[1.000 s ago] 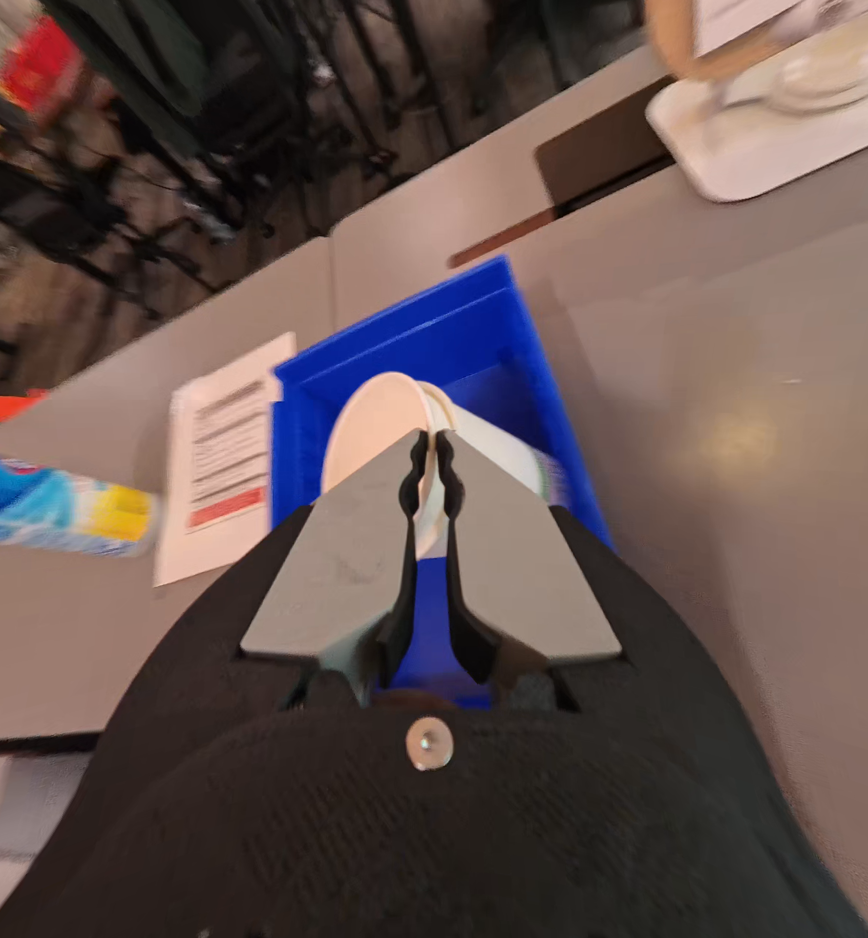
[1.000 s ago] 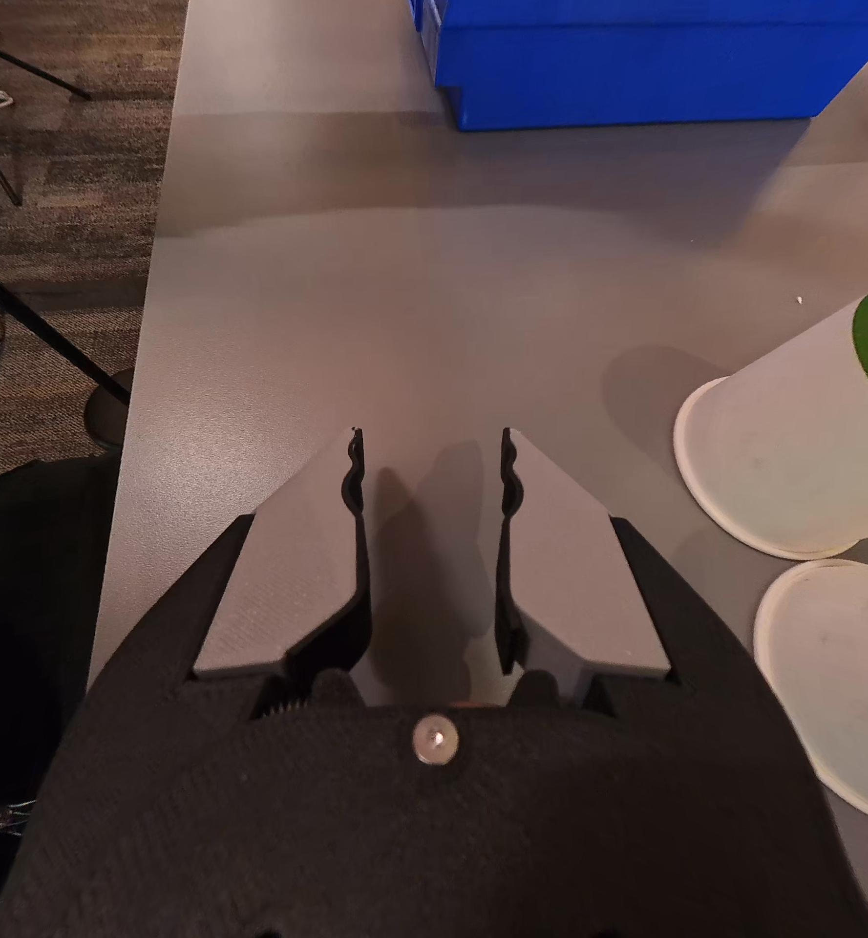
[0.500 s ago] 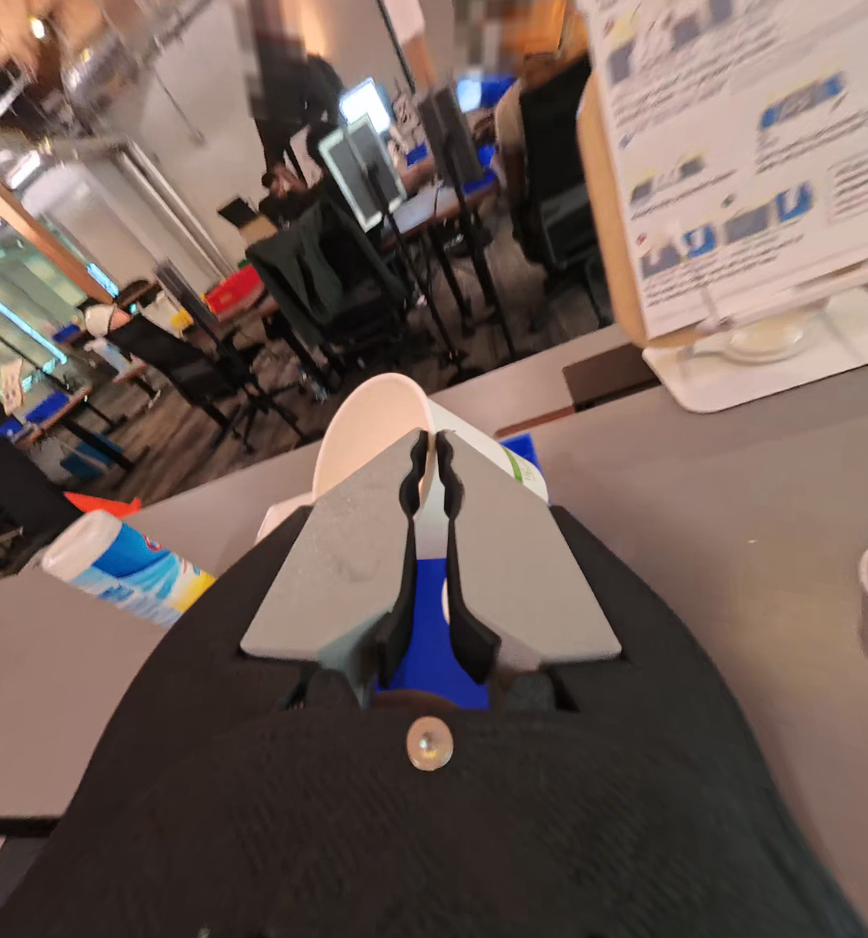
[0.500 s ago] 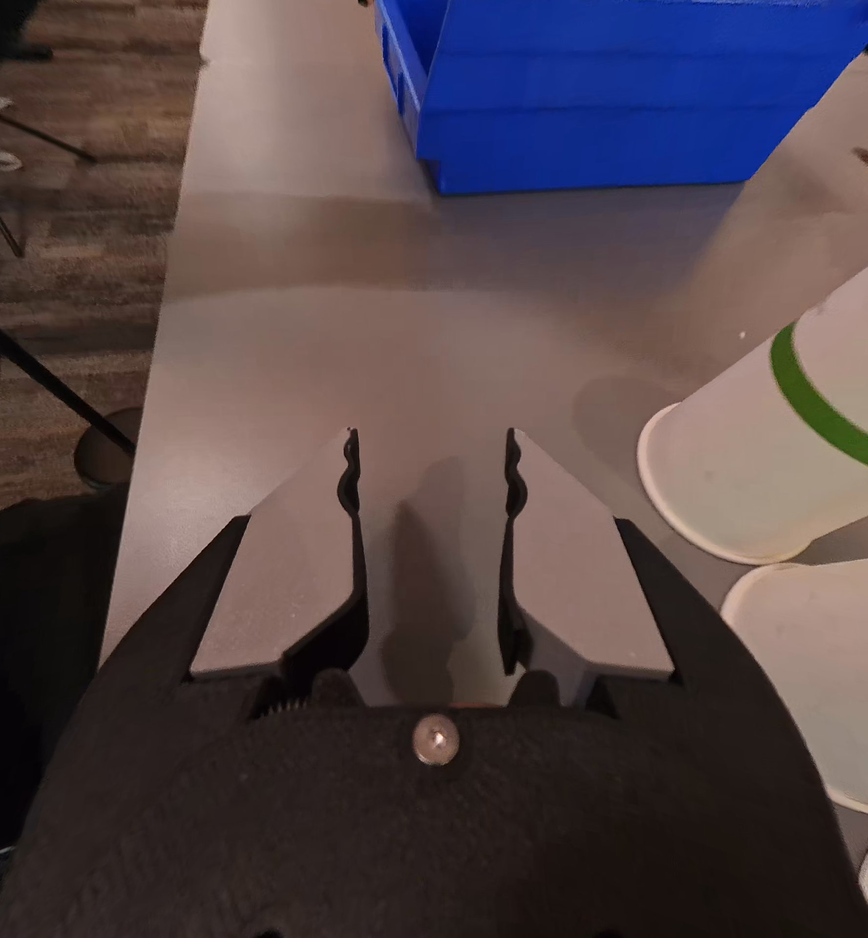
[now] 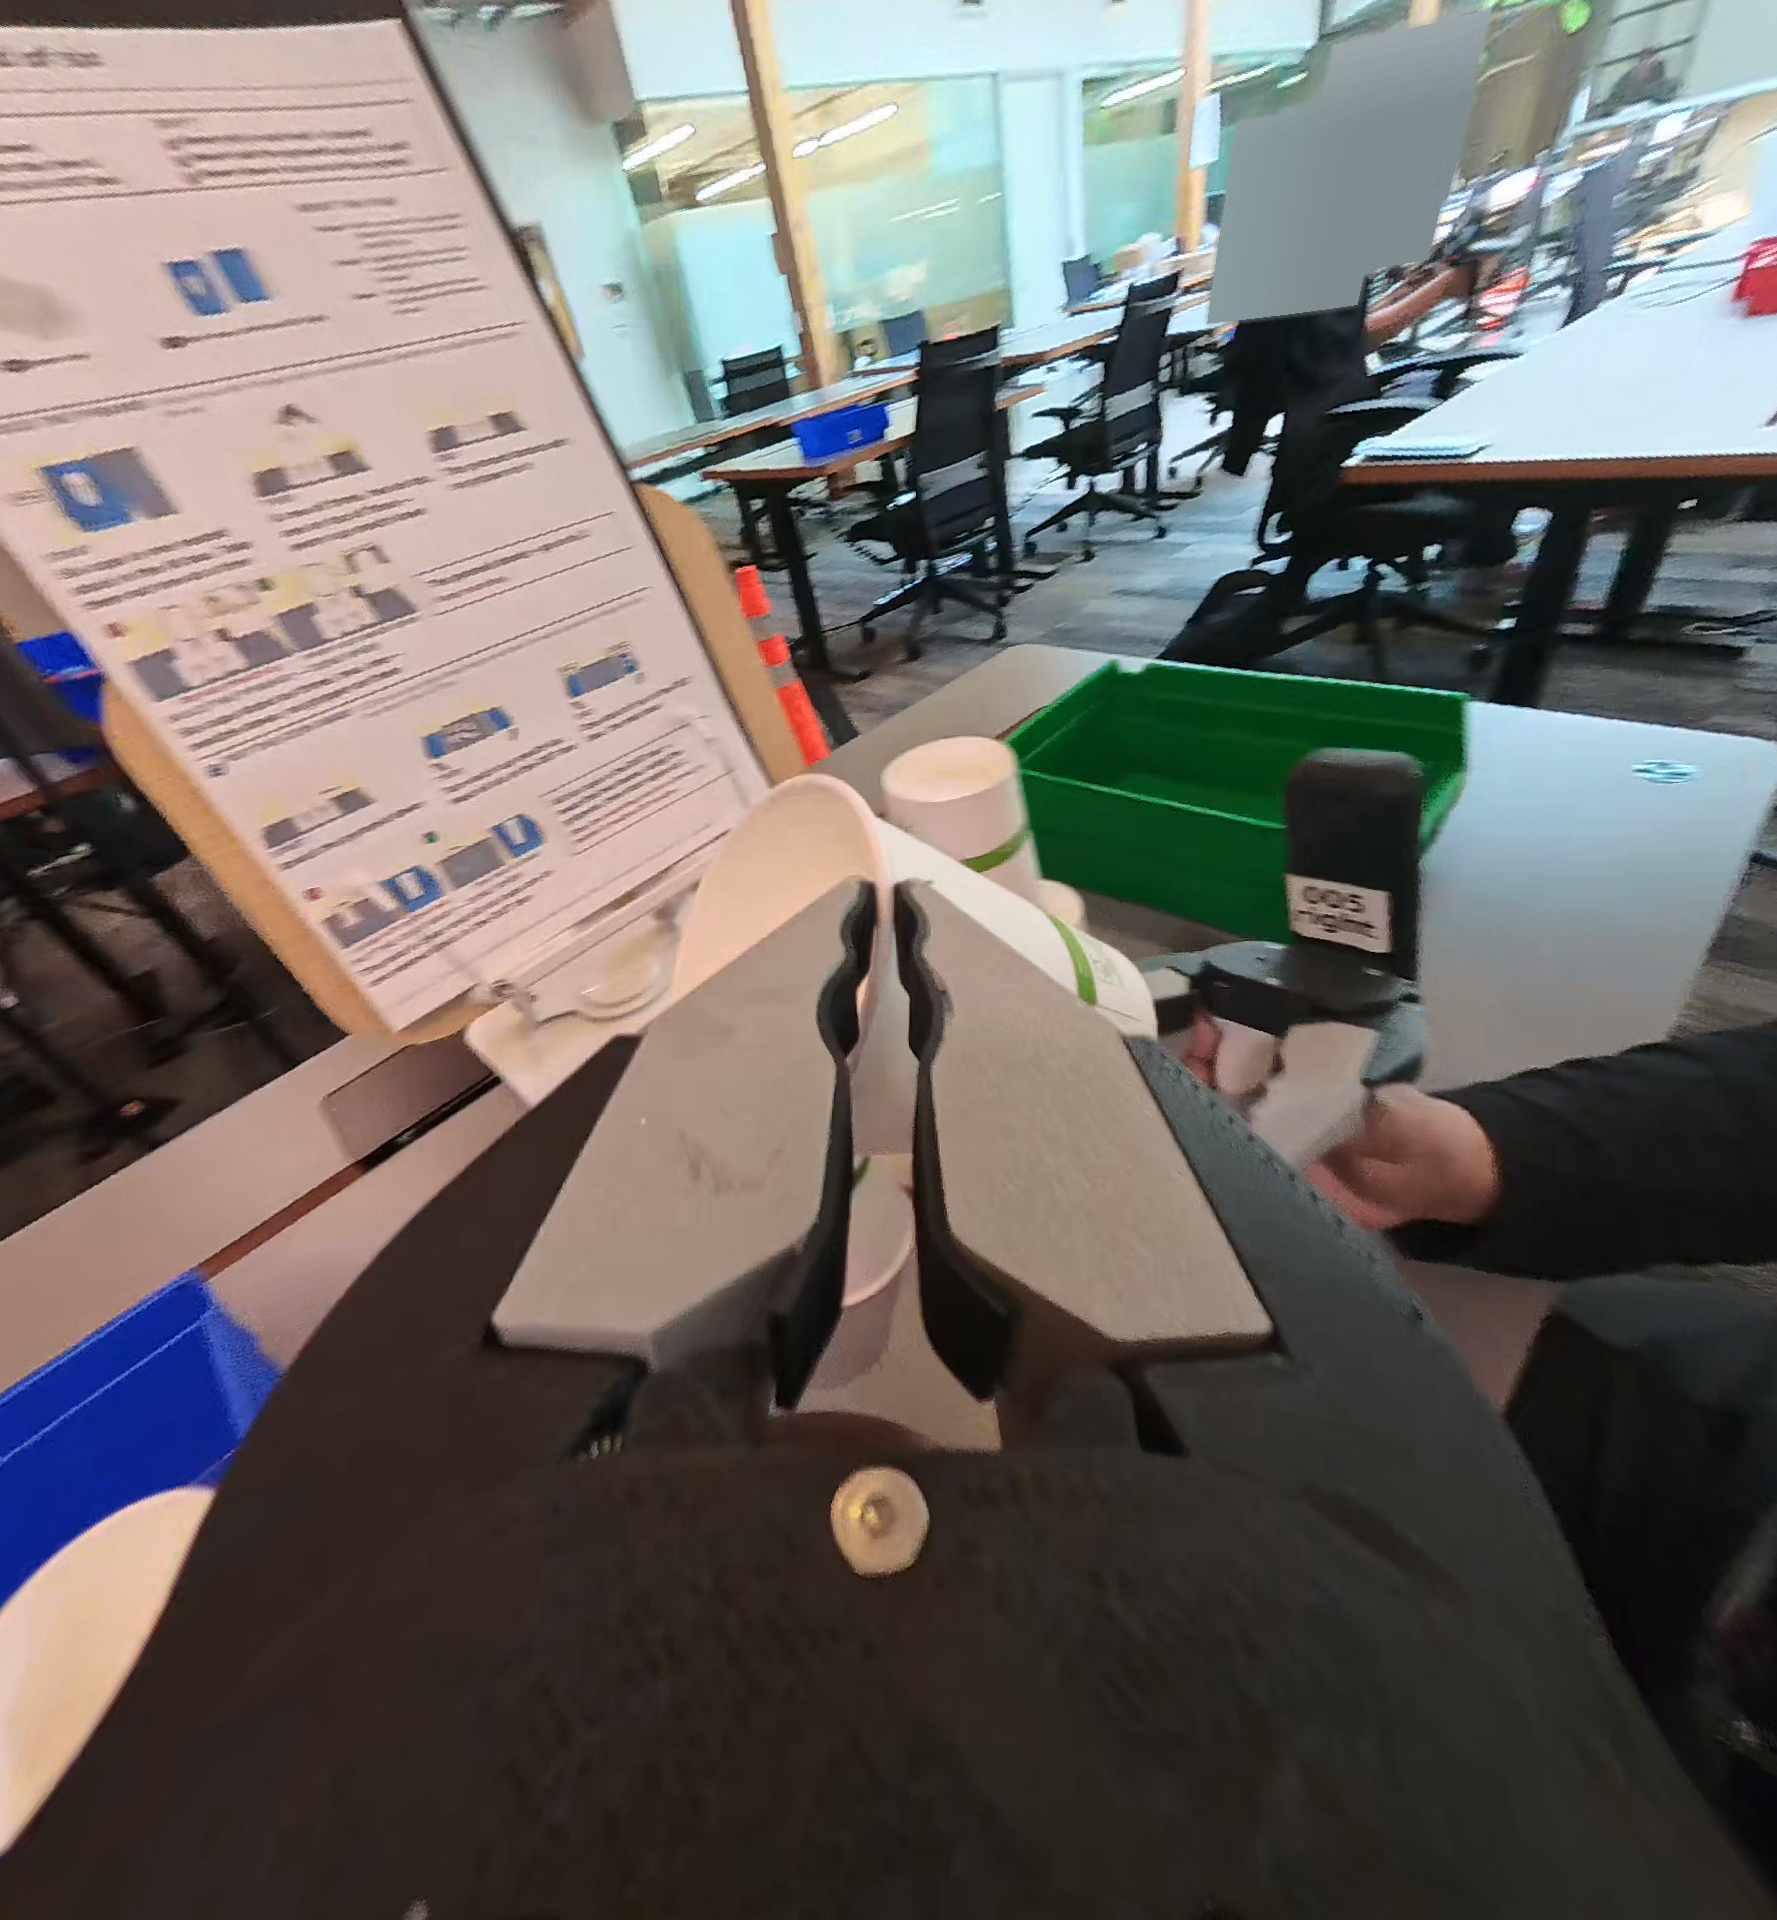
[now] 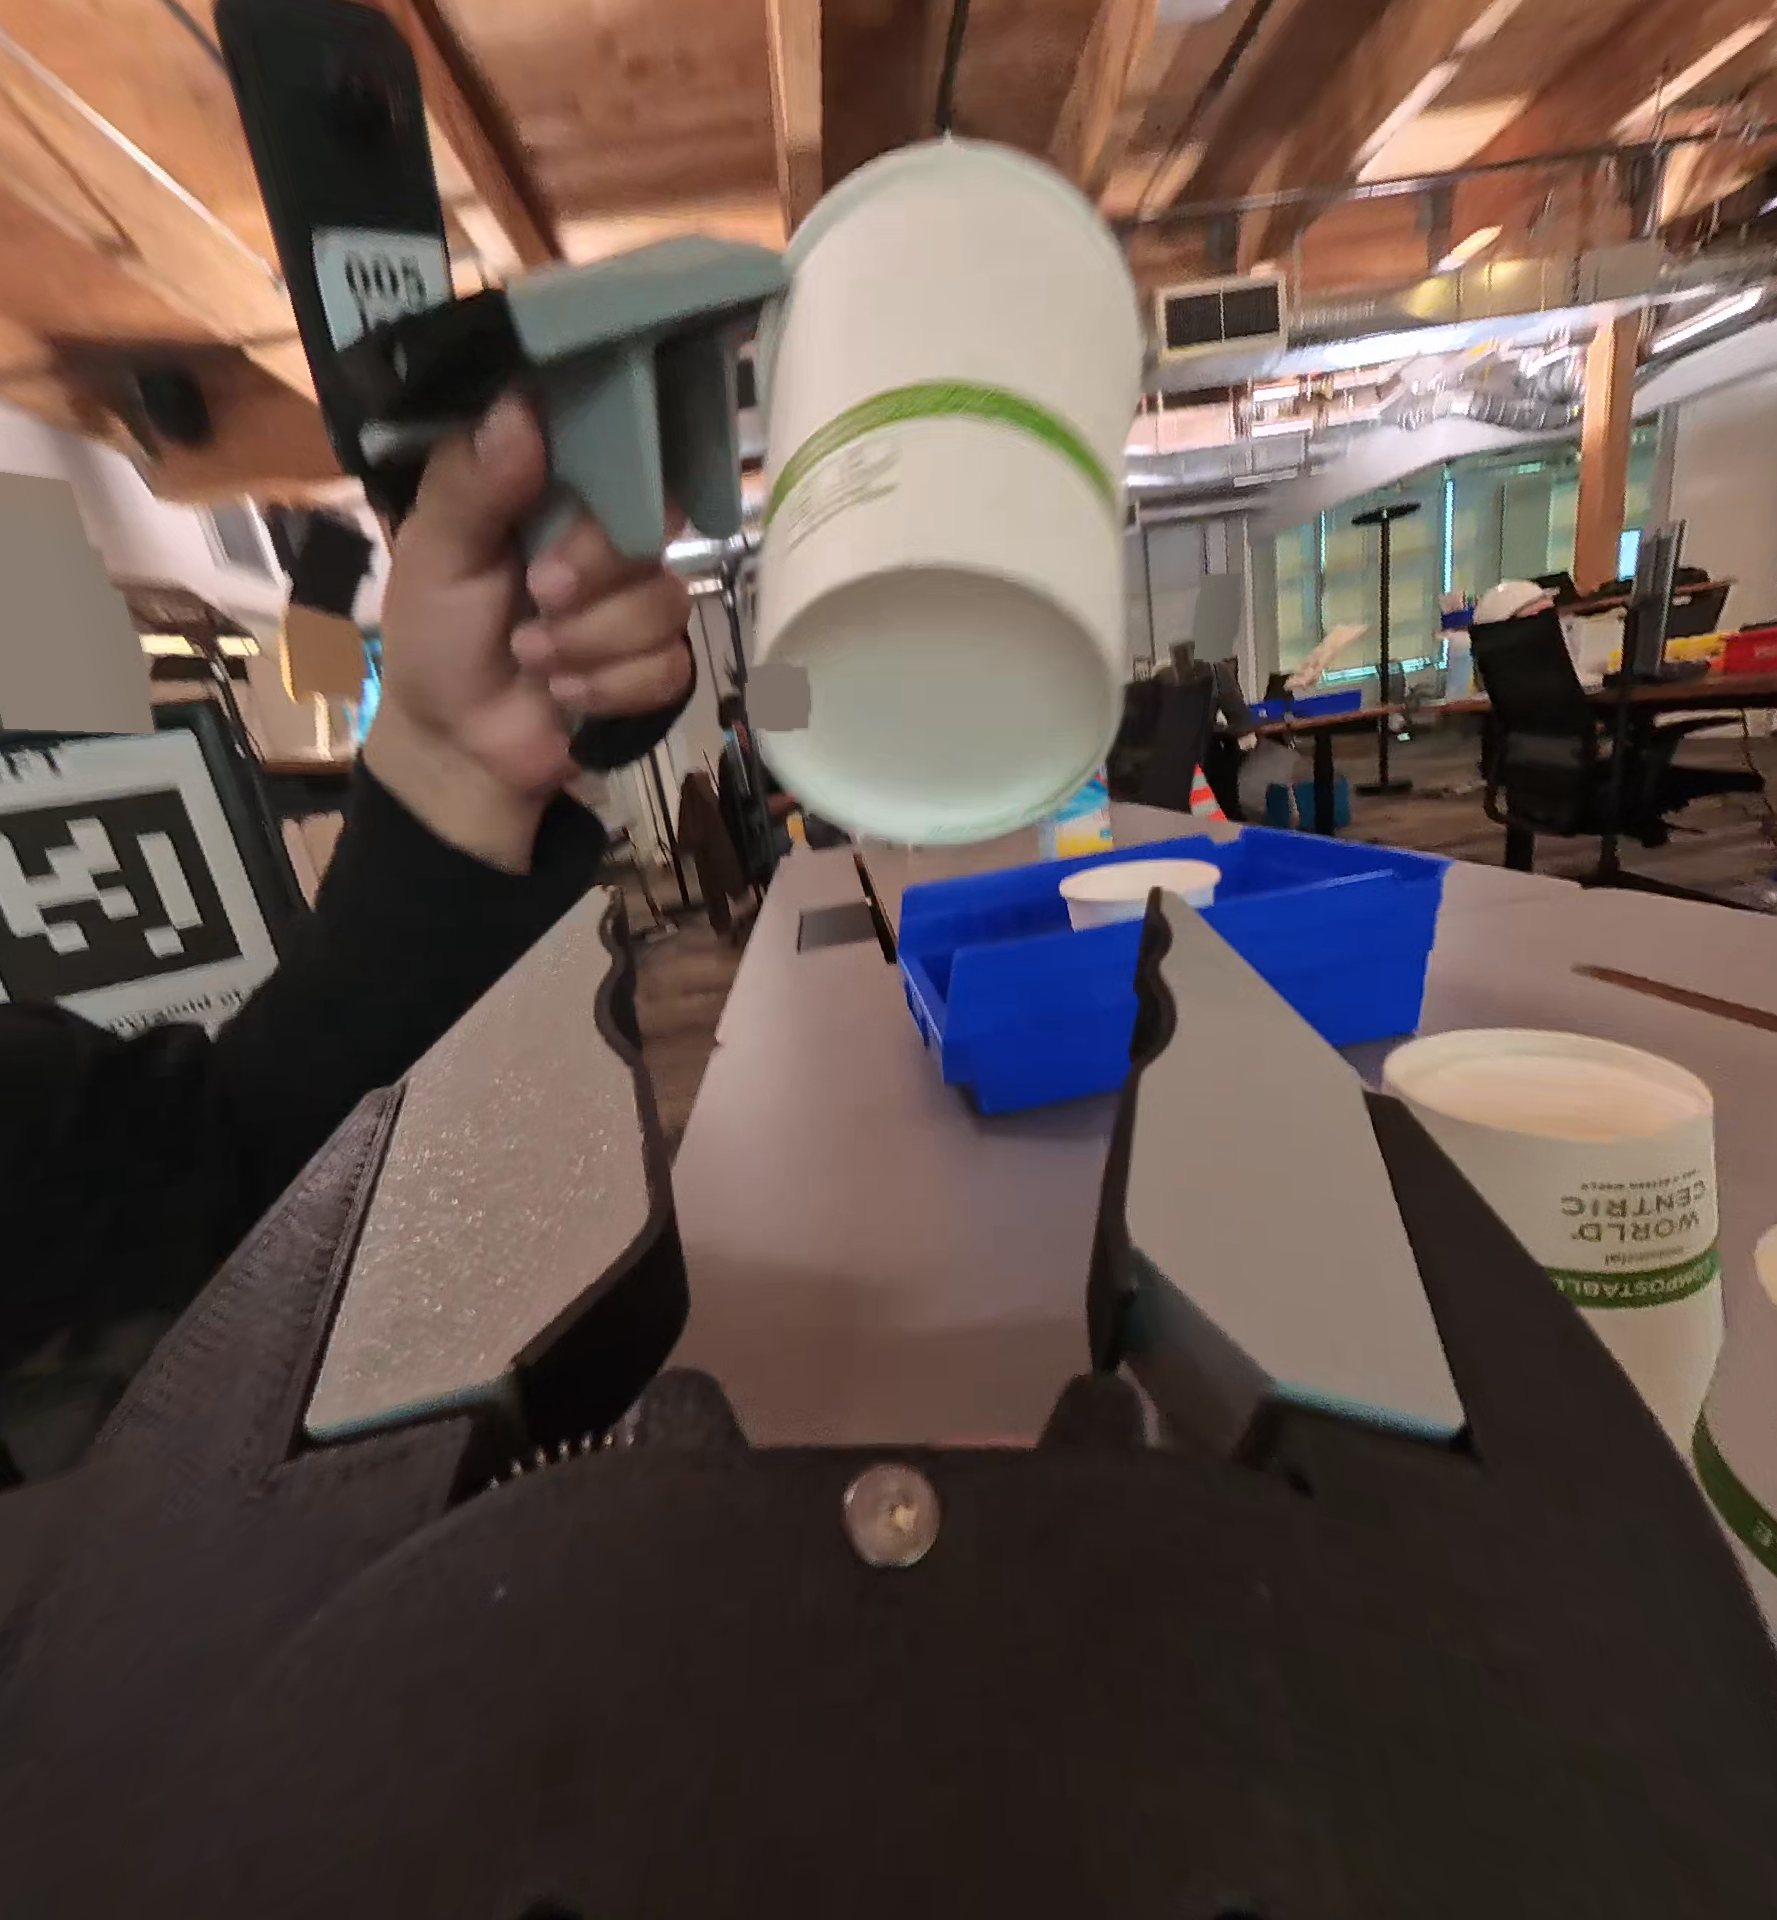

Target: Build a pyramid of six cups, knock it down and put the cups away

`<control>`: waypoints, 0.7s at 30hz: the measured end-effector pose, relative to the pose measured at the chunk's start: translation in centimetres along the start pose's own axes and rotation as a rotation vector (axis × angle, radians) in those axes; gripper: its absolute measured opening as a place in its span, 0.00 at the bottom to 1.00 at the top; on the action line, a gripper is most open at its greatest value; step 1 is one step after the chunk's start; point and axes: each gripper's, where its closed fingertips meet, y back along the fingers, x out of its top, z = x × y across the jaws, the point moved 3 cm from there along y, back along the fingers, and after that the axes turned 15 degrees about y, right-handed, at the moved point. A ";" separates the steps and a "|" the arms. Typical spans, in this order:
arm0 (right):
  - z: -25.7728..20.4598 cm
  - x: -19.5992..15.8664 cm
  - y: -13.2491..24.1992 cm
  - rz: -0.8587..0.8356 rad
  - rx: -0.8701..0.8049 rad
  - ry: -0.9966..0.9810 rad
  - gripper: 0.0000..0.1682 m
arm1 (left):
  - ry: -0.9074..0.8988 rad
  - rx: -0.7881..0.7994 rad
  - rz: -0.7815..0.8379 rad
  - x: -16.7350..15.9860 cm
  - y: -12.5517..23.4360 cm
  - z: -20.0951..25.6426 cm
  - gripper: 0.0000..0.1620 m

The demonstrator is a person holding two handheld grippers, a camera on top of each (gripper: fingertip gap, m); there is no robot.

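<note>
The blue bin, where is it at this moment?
In the right wrist view, the blue bin stands on the grey table, straight beyond the open right gripper, with one white cup inside it.

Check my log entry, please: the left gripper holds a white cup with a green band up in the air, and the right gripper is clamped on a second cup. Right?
Not quite. The left gripper does hold the white cup aloft, but the right gripper is open and empty, its fingers spread over the bare table. The right wrist view shows this.
</note>
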 end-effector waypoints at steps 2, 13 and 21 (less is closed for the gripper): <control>0.2 1.1 0.5 0.056 0.001 -0.031 0.56 | 0.002 -0.035 0.008 -0.5 -0.3 1.7 0.01; 0.7 3.0 1.9 0.147 0.027 -0.115 0.44 | 0.033 -0.073 0.024 -2.0 -2.2 4.0 0.01; 2.0 2.8 2.6 0.092 -0.023 -0.128 0.44 | 0.089 -0.049 0.016 -3.7 -2.7 2.2 0.01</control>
